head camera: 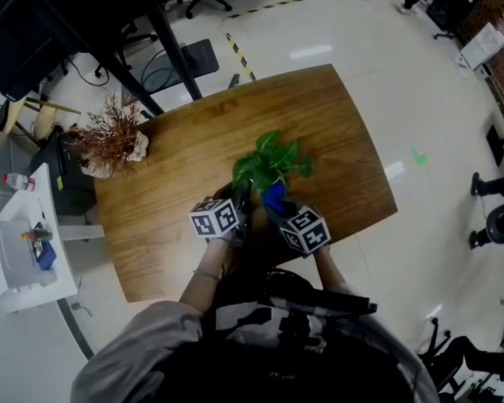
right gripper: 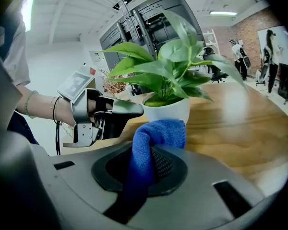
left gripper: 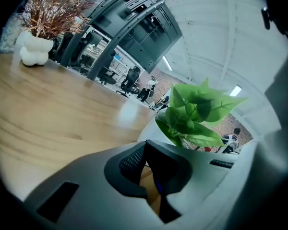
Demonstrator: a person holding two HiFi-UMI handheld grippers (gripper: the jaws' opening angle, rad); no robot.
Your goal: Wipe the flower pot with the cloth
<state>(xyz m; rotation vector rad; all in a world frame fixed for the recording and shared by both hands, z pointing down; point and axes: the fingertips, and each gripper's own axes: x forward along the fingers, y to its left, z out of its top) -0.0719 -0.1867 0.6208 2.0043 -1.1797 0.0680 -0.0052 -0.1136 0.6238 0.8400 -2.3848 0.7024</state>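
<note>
The right tongs point(right gripper: 152, 163) are clamped on a blue cloth point(right gripper: 158, 134); its bunched end stands proud of the tips and meets the near wall of the flower pot point(right gripper: 169, 113). The left tongs point(left gripper: 151, 170) are drawn together on nothing; in the right gripper view their closed nose appears to rest against the pot's left side, just under the rim.

The wipe looks barely begun, by my judgement. To do it well, press the cloth pad flat to the wall and sweep round the curve in slow arcs; let the left tongs brace the pot so that it neither slides nor tips; work under the rim, since the leaves point(right gripper: 156, 68) overhang it and could snag.

The pot stands near the front edge of the wooden bench point(head camera: 172, 187), between the two grippers; it is small, white, smooth and round-walled; it sits upright, with broad green leaves spreading above it; no dirt shows on the face in view; the far side is hidden.
</note>
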